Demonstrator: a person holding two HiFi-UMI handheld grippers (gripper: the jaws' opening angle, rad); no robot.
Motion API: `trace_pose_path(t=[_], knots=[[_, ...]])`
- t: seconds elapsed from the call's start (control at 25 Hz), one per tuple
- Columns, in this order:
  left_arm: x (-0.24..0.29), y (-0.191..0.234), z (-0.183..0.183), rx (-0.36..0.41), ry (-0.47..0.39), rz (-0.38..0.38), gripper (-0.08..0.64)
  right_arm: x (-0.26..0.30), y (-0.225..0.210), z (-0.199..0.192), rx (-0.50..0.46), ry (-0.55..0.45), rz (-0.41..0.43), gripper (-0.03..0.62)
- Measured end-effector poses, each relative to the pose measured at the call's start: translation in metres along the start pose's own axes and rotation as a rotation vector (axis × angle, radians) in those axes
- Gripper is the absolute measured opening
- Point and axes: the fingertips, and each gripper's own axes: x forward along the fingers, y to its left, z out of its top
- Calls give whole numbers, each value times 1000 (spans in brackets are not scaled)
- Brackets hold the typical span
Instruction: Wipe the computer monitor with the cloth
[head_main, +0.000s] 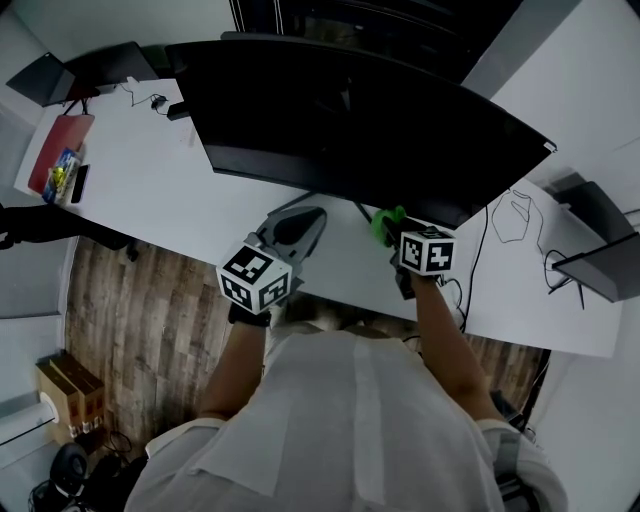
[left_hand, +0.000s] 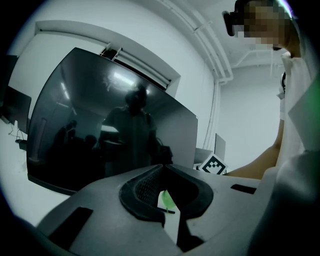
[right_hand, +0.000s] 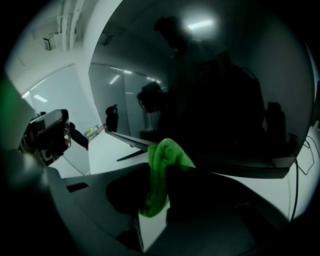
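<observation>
The right gripper (head_main: 397, 238) pinches the cloth (right_hand: 159, 167) in its jaws, just below the monitor (head_main: 350, 120) (not on the glass). The left gripper (left_hand: 161, 169) has its jaws closed on nothing. Wiped already or not? Can't tell.

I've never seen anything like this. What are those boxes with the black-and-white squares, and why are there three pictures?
There is no robot here. A person holds a pair of tongs in each hand, and the patterned cubes are part of them. One picture comes from a camera on the person's head. It looks down at a white desk with a big, dark, curved monitor and some cables. The other two pictures come from cameras riding on each pair of tongs, looking along them. The right tongs are clamped on a green cloth in front of the screen. The left tongs are closed, with nothing gripped in them.
</observation>
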Motion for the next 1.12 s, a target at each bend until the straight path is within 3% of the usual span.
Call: trace_pose_path(t=[1.12], knots=[[-68,117,8,-29,7,10,21,85,118,32,-57,36,41,71]])
